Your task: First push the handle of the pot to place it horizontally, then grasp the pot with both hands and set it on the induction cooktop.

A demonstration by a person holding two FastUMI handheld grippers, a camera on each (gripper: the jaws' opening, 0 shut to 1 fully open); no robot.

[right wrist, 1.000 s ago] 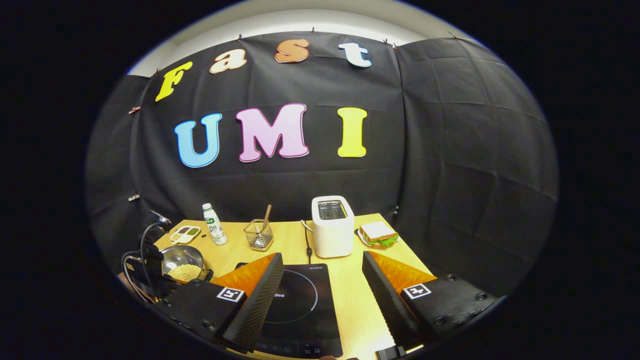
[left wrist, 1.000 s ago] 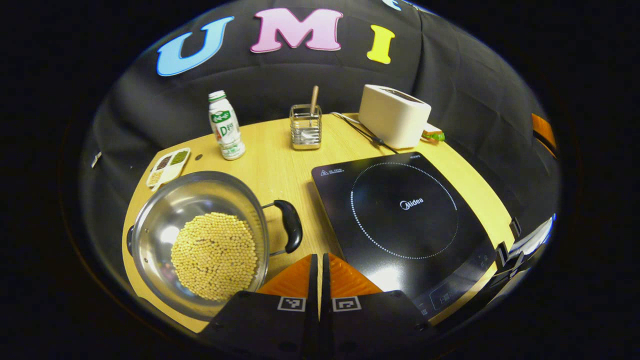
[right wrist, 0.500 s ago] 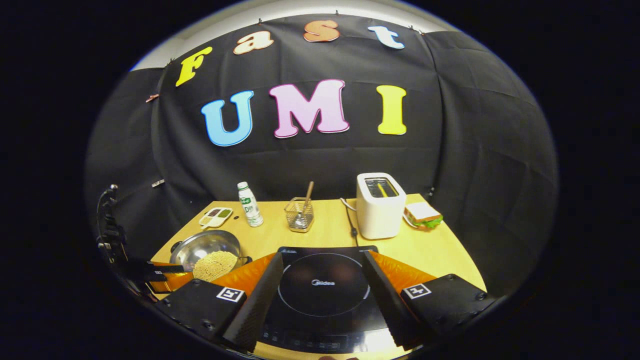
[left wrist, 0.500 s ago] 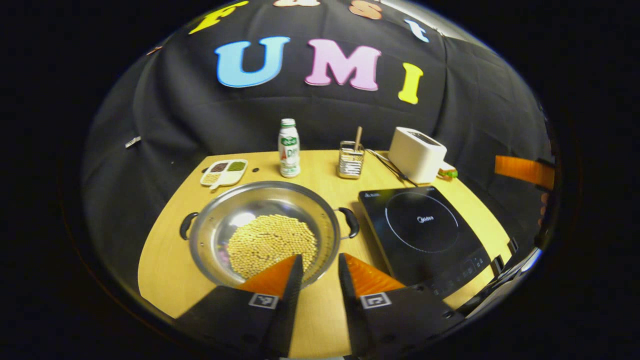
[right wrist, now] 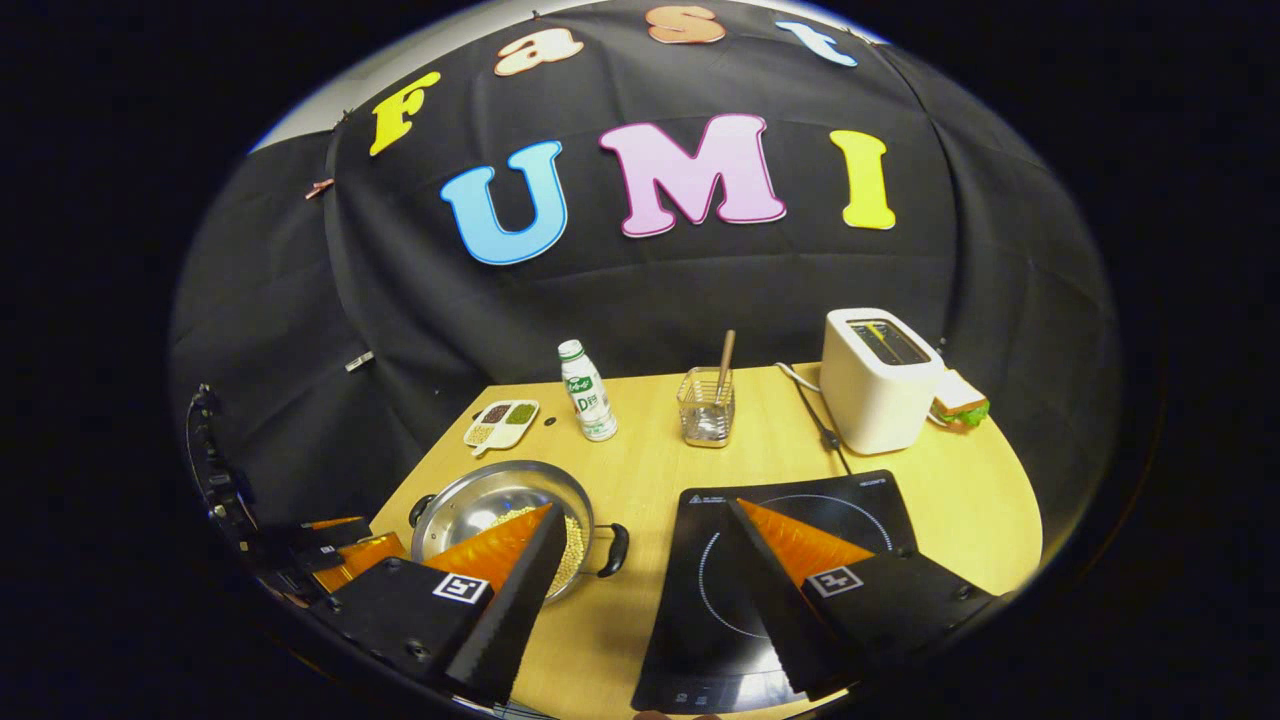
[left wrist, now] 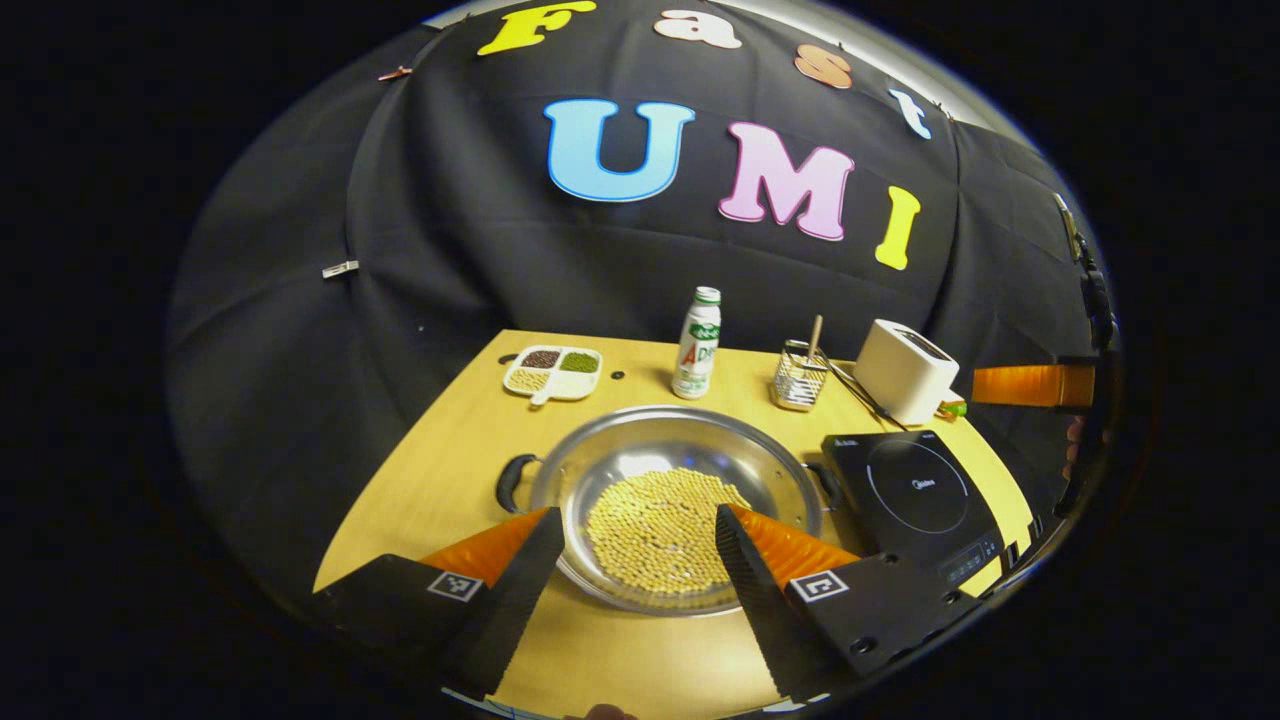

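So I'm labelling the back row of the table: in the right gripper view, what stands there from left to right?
Divided snack tray → drink bottle → wire utensil holder → toaster → sandwich.

Left tool (left wrist: 632, 525) agape; right tool (right wrist: 640, 520) — likewise
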